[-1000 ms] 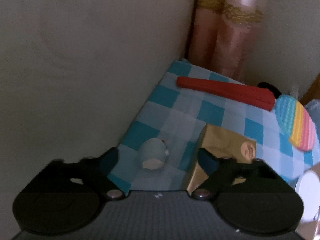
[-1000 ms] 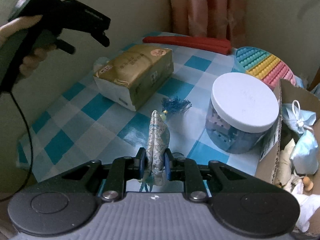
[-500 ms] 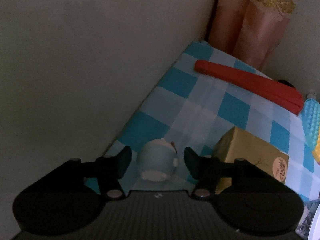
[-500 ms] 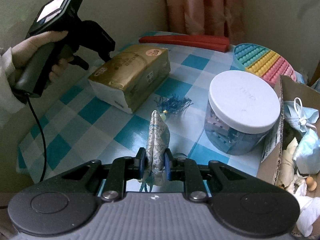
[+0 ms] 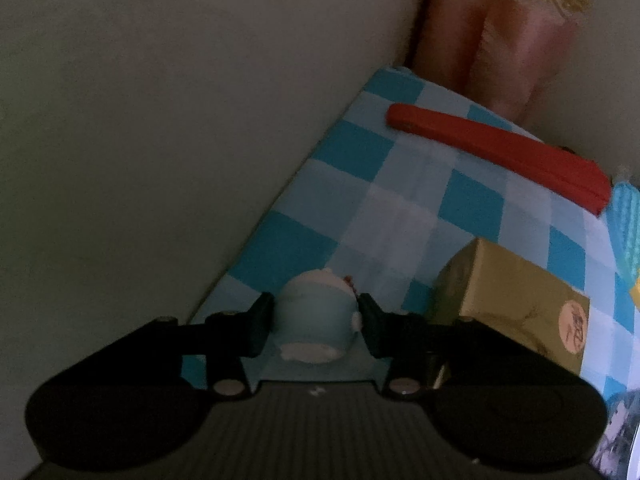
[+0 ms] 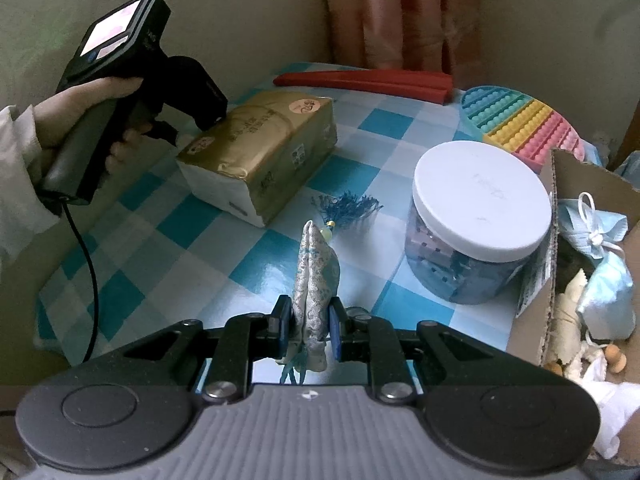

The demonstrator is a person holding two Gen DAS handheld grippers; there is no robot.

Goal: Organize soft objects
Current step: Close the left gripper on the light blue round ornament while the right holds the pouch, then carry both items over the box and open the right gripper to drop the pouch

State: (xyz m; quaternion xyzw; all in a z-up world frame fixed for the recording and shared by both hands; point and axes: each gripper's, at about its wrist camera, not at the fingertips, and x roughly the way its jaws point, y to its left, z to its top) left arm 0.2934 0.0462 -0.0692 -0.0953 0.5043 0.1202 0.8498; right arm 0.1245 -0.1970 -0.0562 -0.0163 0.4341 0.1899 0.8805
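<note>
Soft objects already fill the cardboard box (image 6: 548, 240) at the right edge of the checked surface (image 6: 224, 248): a pale blue drawstring pouch (image 6: 600, 280) and other stuffed pieces lie inside. Left of the box stands a white-lidded jar (image 6: 480, 204), behind it a rainbow pop-it mat (image 6: 524, 120), and farther left a gold tissue pack (image 6: 260, 148) with a red strip (image 6: 368, 80) beyond.

The left claw (image 5: 316, 312) has just been closing around a small blue plush toy (image 5: 316, 320) at the surface's edge, behind the tissue pack. Its fingers (image 5: 260, 320) touch the toy's flanks on both sides, so it looks gripped. The right claw (image 6: 308, 324) is clamped on an embroidered sachet (image 6: 316, 276), whose blue tassel (image 6: 348, 208) trails on the surface.

For the step in hand, I judge the plush will compress readily, so the squeeze should be firm enough to sink in slightly before lifting. Lift straight up, clear of the tissue pack, then carry it across over the jar to the box. The toy sits close to the edge; a weak grip risks it dropping off.
</note>
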